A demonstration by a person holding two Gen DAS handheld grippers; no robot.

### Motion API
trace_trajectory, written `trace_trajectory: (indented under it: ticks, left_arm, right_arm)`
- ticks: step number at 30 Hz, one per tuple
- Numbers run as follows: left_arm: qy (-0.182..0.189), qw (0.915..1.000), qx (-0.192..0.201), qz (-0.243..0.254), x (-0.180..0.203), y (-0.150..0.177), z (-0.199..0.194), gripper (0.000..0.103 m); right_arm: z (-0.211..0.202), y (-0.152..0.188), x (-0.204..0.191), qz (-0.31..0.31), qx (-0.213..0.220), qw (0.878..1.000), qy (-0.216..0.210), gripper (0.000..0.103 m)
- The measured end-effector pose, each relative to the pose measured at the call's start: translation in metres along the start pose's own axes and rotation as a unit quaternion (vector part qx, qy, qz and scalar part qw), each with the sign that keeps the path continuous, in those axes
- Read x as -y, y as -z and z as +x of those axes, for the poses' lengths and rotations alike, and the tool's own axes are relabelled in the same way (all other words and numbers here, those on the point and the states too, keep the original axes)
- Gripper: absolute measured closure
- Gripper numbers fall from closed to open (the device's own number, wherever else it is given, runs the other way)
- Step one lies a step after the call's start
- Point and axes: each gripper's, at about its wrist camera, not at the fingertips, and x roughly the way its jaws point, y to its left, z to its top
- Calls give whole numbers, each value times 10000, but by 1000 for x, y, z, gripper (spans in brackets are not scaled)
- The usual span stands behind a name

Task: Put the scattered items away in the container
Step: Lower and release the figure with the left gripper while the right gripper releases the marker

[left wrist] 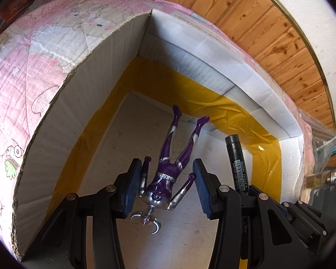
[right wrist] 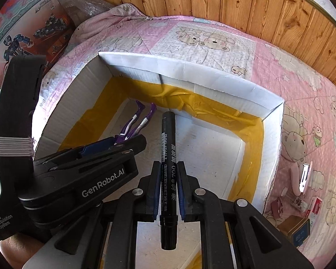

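A white cardboard box (left wrist: pixel 56 134) lined with yellow tape sits on a pink quilt, its far wall (right wrist: pixel 212 78) facing the right wrist view. My left gripper (left wrist: pixel 166 163) hangs over the box's inside, shut on a purple and silver toy figure (left wrist: pixel 168 170). The pads press on the figure's arms, and its legs point toward the far wall. In the right wrist view the figure's legs (right wrist: pixel 136 121) stick out past the left gripper (right wrist: pixel 132 143). My right gripper (right wrist: pixel 168 164) is shut on a black marker (right wrist: pixel 168 134), held over the box floor. That marker (left wrist: pixel 234 157) stands just right of the figure.
The pink cartoon quilt (right wrist: pixel 291 85) surrounds the box, with a wood-panelled wall (right wrist: pixel 235 0) behind. Right of the box lie a gold tin (right wrist: pixel 295 231), a pink clip (right wrist: pixel 300 177) and a small red and white packet (right wrist: pixel 313 204). A printed toy carton (right wrist: pixel 26 27) stands at the far left.
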Motion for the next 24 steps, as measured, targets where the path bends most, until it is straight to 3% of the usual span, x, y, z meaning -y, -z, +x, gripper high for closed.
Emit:
trace_trajectory:
  ticks: [7, 24]
  left_arm:
    - [-47, 9999, -121, -44, -4, 2, 8, 54]
    - [37, 9992, -275, -283, -11, 0, 16, 52]
  right_arm:
    - [15, -2, 5, 128, -382, 9992, -12, 88]
    - [34, -6, 2, -58, -733, 9967, 343, 88]
